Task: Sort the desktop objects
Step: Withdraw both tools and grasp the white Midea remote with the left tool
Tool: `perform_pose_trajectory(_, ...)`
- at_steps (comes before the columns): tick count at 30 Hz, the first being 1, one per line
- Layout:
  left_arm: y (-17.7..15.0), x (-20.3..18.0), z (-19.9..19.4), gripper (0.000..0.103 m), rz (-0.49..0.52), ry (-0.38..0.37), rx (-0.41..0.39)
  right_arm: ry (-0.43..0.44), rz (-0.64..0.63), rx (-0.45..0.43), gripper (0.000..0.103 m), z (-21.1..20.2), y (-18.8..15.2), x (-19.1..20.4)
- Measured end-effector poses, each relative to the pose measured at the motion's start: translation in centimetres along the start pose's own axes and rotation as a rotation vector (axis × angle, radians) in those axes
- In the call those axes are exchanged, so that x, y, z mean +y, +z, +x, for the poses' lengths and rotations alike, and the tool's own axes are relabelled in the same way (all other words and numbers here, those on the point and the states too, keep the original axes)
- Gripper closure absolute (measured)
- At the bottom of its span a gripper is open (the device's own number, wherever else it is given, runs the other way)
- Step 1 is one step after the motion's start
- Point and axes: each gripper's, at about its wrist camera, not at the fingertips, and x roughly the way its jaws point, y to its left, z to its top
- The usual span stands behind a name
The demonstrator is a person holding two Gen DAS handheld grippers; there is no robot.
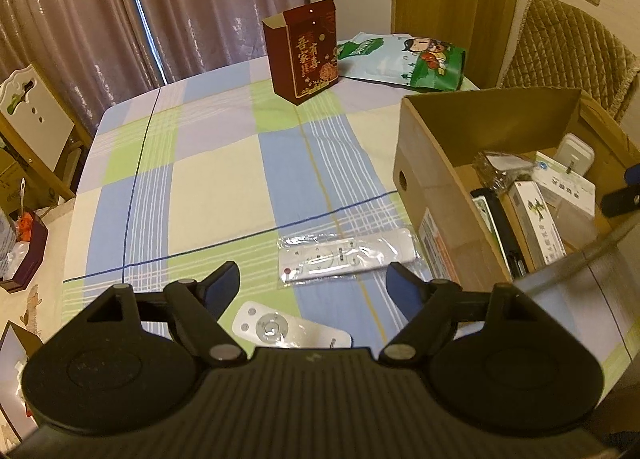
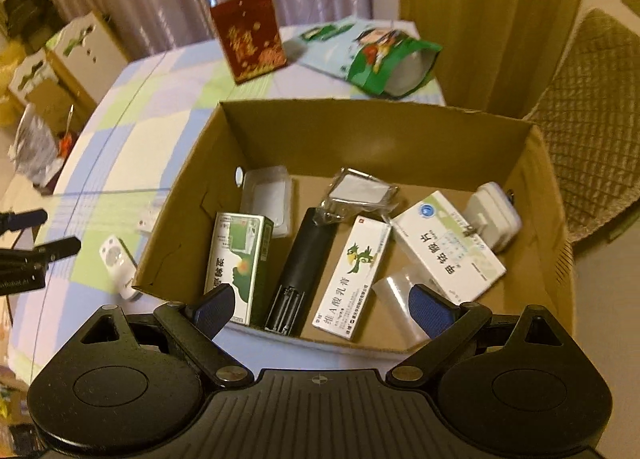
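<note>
Cardboard box (image 2: 256, 119) right of two white remotes (image 1: 344, 255); left gripper (image 1: 312, 283) and right gripper (image 2: 320, 305) both spread wide, empty.

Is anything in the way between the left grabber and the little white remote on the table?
Nothing visible. The left hand-held gripper is open above the bare small white remote, with only tablecloth around it. The bagged remote lies farther ahead.
</note>
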Motion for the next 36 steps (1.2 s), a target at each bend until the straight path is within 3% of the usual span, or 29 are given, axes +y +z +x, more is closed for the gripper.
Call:
perform_pose_trajectory(7, -1.2, 0.3, -0.9, 0.023, 0.018, -0.018, 0.001, 0.006, 0.076, -0.086, 0.007, -2.3, -2.0, 0.4)
perform_pose_trajectory(16, -2.3, 1.2, -1.0, 0.022, 0.04, -0.022, 0.016, 0.026, 0.17, -0.124, 0.007, -2.7, -3.9, 1.4)
perform_pose_trajectory(24, -4.1, 2.5, -0.2, 0.022, 0.029, -0.041, 0.047, 0.013, 0.178, -0.156, 0.007, -3.0, -4.3, 2.5)
perform_pose_trajectory(32, -8.1, 4.1, 2.6, 0.022, -0.064, -0.086, 0.166, -0.005, 0.189, -0.141, 0.007, -2.6, -4.0, 1.7)
perform_pose_trajectory(36, -8.4, 4.8, 4.5, 0.022, -0.135, -0.083, 0.195, -0.012, 0.185, -0.133, 0.007, -2.3, -3.4, 1.3)
